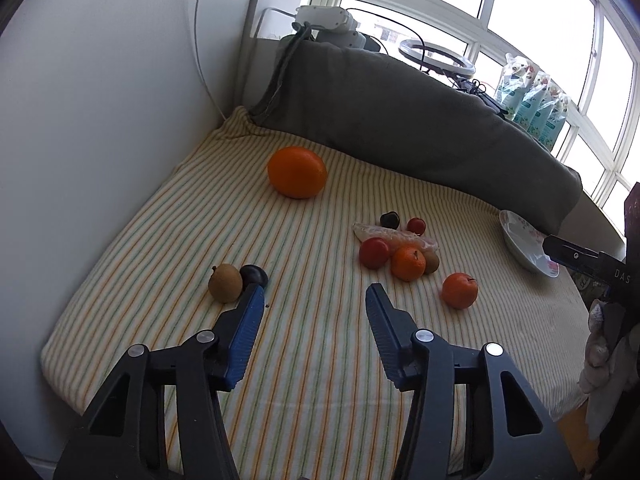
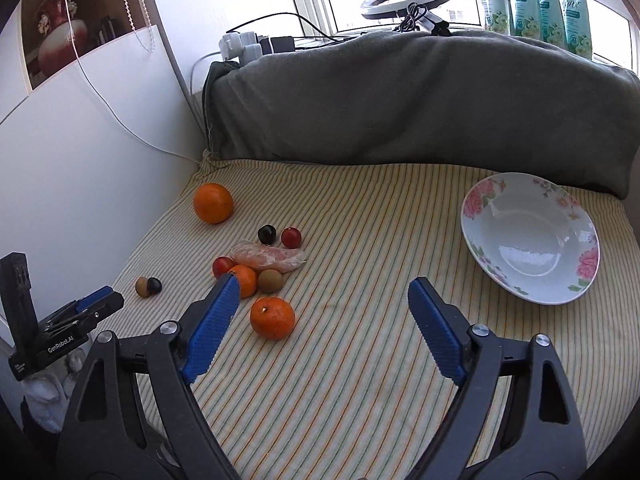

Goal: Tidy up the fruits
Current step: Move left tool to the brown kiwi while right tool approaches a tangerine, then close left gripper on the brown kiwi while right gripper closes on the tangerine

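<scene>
You are at the reach-in step: both pairs of fingers stand released, nothing between them. Your right gripper [image 2: 324, 284] hovers near the small orange mandarin [image 2: 272, 317] on the striped cloth; next, straddle it, clench, and carry it to the empty flowered white bowl [image 2: 500, 196]. Your left gripper [image 1: 316, 292] is beside the brown kiwi [image 1: 225, 282].

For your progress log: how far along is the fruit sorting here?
Done: nothing; the floral bowl is empty. In hand: nothing; the left gripper and right gripper are both open. Left: every fruit, including the big orange and nearest tangerine, lies on the striped cloth.
</scene>
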The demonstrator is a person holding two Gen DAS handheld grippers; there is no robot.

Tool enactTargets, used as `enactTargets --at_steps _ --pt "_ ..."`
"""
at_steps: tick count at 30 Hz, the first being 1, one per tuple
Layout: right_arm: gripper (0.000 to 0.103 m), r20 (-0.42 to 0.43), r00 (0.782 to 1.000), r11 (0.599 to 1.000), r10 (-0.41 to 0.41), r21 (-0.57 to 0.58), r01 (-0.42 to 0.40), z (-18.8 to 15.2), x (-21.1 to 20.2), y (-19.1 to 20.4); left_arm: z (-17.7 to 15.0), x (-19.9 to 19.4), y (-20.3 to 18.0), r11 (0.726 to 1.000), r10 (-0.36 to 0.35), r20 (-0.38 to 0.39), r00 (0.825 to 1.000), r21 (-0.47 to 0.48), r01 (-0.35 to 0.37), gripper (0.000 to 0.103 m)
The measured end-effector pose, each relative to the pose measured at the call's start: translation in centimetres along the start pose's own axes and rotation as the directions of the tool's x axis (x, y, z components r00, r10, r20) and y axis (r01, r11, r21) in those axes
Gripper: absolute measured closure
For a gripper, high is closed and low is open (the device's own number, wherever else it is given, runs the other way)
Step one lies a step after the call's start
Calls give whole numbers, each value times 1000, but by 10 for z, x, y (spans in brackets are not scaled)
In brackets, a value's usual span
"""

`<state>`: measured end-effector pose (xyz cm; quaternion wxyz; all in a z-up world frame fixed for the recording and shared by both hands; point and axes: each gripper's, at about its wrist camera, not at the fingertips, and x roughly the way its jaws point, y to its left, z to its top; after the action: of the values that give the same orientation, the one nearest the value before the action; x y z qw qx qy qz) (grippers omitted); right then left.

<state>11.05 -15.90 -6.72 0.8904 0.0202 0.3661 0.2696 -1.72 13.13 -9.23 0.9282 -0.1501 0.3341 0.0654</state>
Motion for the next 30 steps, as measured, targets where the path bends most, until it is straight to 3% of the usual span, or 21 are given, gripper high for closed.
enactTargets --at_steps 10,14,19,30 --pt "20 -71 996 997 45 -59 -50 -12 32 14 -1 18 32 997 79 -22 997 -17 -79 64" --pt "27 -103 993 995 50 -82 -59 -15 43 21 0 29 46 995 98 -43 994 -29 -100 69" --pt "32 -139 988 992 65 -102 -80 -18 57 27 -2 39 59 995 82 -68 994 -51 -86 75" --pt "39 -185 980 990 76 -99 -95 -22 83 31 -2 52 70 995 32 -99 995 -92 -41 75"
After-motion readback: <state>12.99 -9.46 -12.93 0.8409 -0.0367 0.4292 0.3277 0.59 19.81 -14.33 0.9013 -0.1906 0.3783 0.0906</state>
